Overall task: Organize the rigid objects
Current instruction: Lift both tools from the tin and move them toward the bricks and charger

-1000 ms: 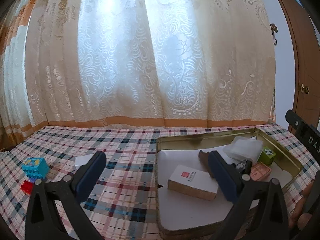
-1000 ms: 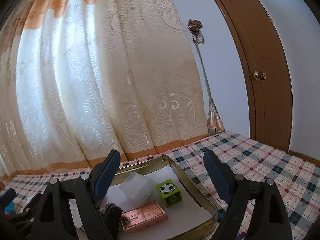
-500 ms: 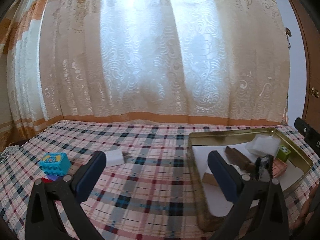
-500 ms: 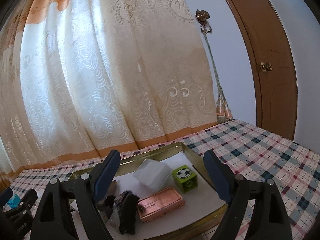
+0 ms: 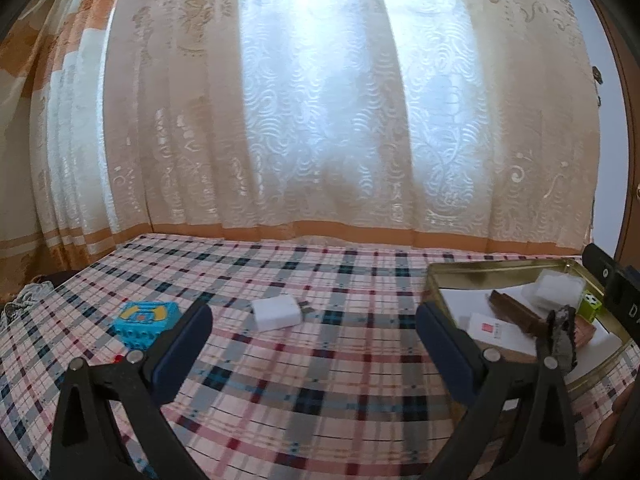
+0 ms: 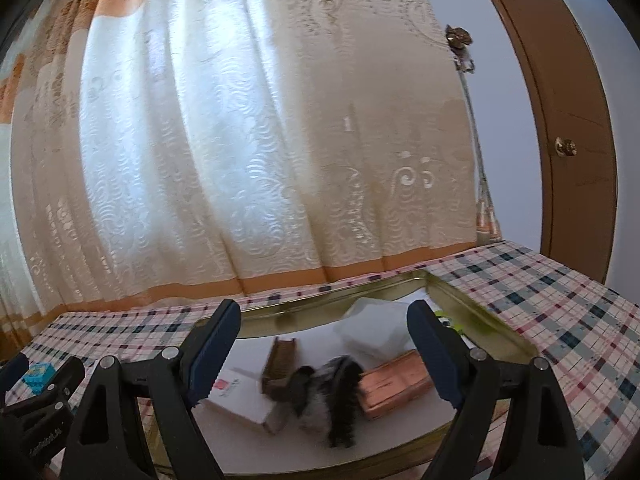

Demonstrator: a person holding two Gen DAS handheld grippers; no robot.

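Right tool [image 6: 323,356] open over gold tray [image 6: 476,304]; copper box [image 6: 394,388], white box [image 6: 240,396] inside

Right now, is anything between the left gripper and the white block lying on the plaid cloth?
Nothing visible: only bare plaid cloth lies between the open left gripper and the white block. The blue toy sits off to its left.

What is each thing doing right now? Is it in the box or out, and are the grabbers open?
left gripper: open, empty
right gripper: open, empty
gold tin: open, no lid on
white charger: lying outside tin, on cloth
blue block: outside tin, on cloth
copper case: lying flat in tin
green cube: in tin
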